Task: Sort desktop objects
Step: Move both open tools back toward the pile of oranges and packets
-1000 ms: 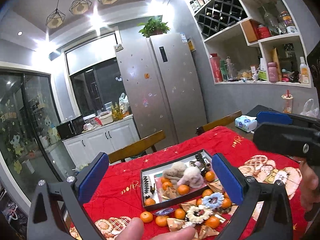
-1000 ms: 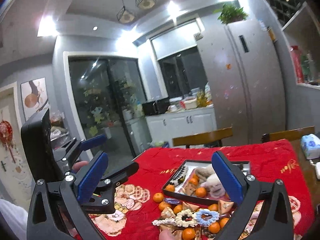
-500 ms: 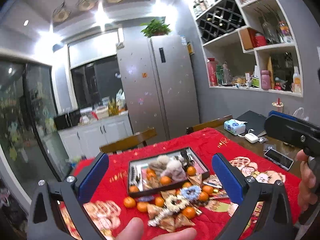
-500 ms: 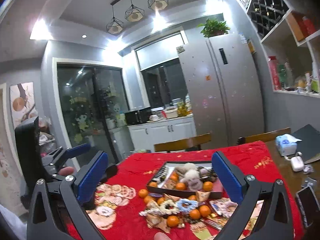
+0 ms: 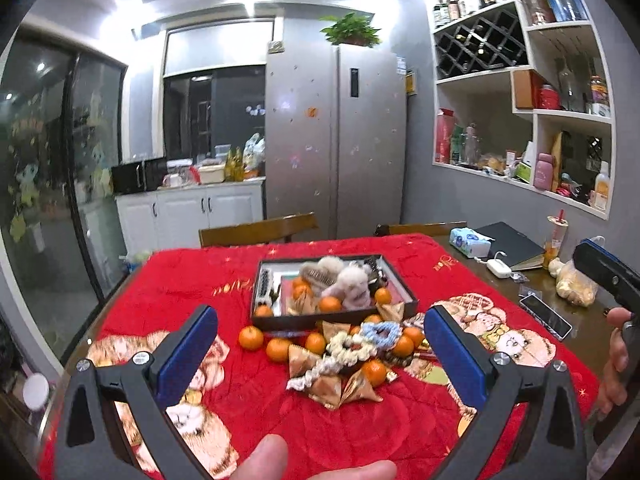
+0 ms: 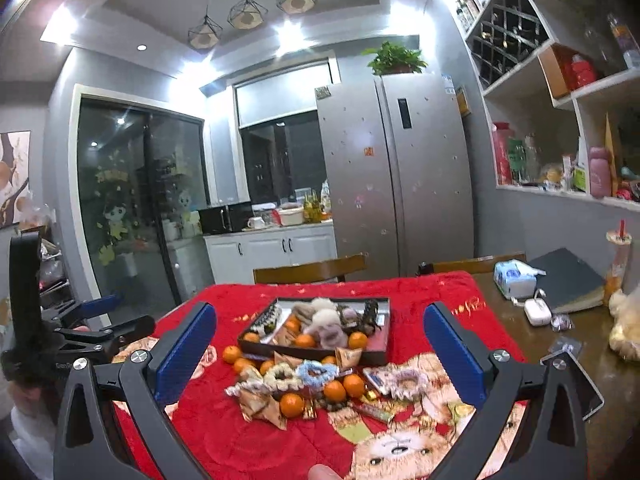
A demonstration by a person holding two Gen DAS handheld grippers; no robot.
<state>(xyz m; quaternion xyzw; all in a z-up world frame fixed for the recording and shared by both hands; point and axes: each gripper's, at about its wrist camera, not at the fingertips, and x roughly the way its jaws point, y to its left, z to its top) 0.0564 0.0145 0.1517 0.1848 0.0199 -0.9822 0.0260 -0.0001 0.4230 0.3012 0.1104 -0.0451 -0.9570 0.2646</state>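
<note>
A dark tray (image 5: 404,294) (image 6: 256,326) sits mid-table on the red cloth, holding fluffy hair ties, clips and small oranges. In front of it lies a heap of oranges (image 5: 251,337) (image 6: 291,405), scrunchies (image 5: 378,332) (image 6: 318,371) and gold foil packets (image 5: 304,360). My left gripper (image 5: 320,354) is open above the near cloth, the heap between its blue pads. My right gripper (image 6: 320,354) is open too, held back from the heap. Each gripper shows at the edge of the other's view.
On bare wood to the right lie a phone (image 5: 546,317), a tissue pack (image 5: 470,240), a dark notebook (image 5: 510,244), a white charger (image 6: 537,311) and a drink cup (image 5: 557,236). Wooden chairs (image 5: 260,230) stand at the far edge.
Both grippers have pulled back and tilted down, so the tray and heap now sit lower and more central in view. Both stay open and hold nothing.
</note>
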